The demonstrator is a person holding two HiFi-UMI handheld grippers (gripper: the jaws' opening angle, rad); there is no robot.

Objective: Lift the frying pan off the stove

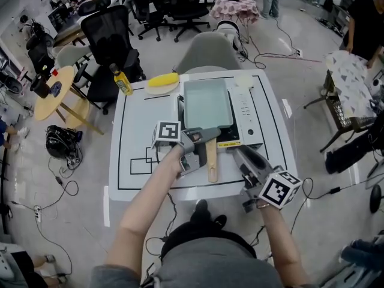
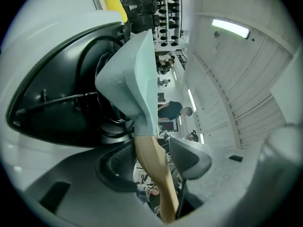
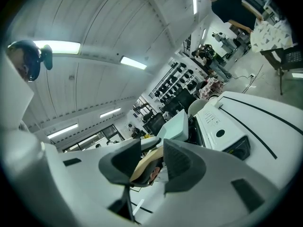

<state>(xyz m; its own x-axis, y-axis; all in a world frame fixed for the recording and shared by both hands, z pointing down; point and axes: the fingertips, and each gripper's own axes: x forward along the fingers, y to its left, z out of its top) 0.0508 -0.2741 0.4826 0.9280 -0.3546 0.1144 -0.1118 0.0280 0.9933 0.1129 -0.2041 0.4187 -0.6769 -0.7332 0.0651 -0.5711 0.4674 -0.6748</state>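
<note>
A pale green square frying pan (image 1: pixel 207 104) sits on a white portable stove (image 1: pixel 246 110) on the white table (image 1: pixel 135 137). Its wooden handle (image 1: pixel 212 161) points toward me. My left gripper (image 1: pixel 203 146) straddles the handle near its base. In the left gripper view the handle (image 2: pixel 154 169) runs between the wide-apart jaws, with a gap on its right side. To the right of the handle, my right gripper (image 1: pixel 238 153) hovers over the table's front edge. It is open, with nothing between its pads (image 3: pixel 177 162); the pan (image 3: pixel 175 126) lies beyond them.
A yellow bottle (image 1: pixel 123 81) and a yellow object on a plate (image 1: pixel 163 81) stand at the table's far left. A grey chair (image 1: pixel 207 50) is behind the table, a round wooden table (image 1: pixel 54 92) to the left, and a person (image 1: pixel 363 23) at far right.
</note>
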